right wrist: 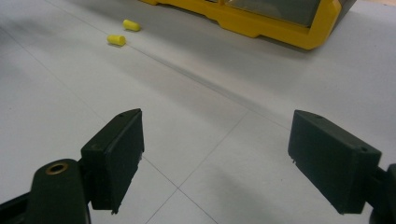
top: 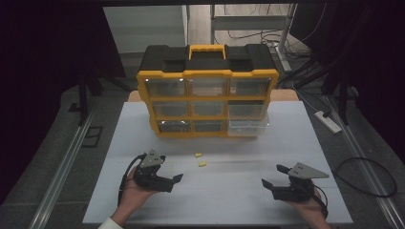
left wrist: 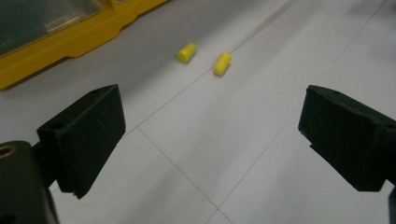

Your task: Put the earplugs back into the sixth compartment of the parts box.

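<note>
Two small yellow earplugs [top: 197,154] [top: 202,164] lie side by side on the white table [top: 224,195], just in front of a yellow-and-black drawer organiser [top: 207,95]. Its bottom-right clear drawer [top: 247,126] is pulled out a little. My left gripper [top: 170,168] rests low at the front left, open and empty, with the earplugs [left wrist: 186,52] [left wrist: 222,63] ahead of its jaws [left wrist: 212,140]. At the front right my right gripper [top: 273,176] is also open and empty; in its view [right wrist: 219,158] the earplugs [right wrist: 131,25] [right wrist: 116,40] lie far off at the upper left.
The organiser's yellow base [left wrist: 70,46] [right wrist: 275,25] stands at the table's far half. A white power strip [top: 327,121] and cables lie on the floor to the right. A metal rail [top: 62,167] runs along the left side.
</note>
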`<state>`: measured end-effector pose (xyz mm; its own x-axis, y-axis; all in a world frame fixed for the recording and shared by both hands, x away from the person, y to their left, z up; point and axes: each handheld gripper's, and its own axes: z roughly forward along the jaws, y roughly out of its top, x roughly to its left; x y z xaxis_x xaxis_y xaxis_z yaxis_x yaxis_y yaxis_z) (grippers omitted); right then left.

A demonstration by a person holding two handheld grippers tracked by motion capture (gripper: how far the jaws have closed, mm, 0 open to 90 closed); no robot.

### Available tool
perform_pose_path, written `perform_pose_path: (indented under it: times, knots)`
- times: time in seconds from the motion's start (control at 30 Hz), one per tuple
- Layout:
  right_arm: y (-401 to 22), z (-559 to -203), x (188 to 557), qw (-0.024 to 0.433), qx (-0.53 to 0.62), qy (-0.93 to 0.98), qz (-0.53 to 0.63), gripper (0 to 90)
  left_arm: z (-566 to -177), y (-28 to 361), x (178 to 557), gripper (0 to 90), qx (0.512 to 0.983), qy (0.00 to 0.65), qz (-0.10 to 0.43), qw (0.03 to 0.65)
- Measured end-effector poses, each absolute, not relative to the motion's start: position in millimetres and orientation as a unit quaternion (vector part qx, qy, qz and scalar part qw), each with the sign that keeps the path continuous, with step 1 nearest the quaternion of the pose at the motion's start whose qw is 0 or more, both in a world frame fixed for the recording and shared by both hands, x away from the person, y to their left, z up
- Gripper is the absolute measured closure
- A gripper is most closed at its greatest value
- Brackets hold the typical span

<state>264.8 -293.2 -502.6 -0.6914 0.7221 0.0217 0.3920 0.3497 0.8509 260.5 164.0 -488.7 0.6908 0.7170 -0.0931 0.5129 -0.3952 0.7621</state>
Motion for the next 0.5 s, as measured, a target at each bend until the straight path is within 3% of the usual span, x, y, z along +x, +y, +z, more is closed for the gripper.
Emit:
perform_pose_path:
  times: [0.5]
  knots:
    - [-293.9,-503.2,265.0,0.184,0.350,0.801,0.449,18.9,-484.0,150.2,278.5,7.6,0.838,0.361,0.120,0.392]
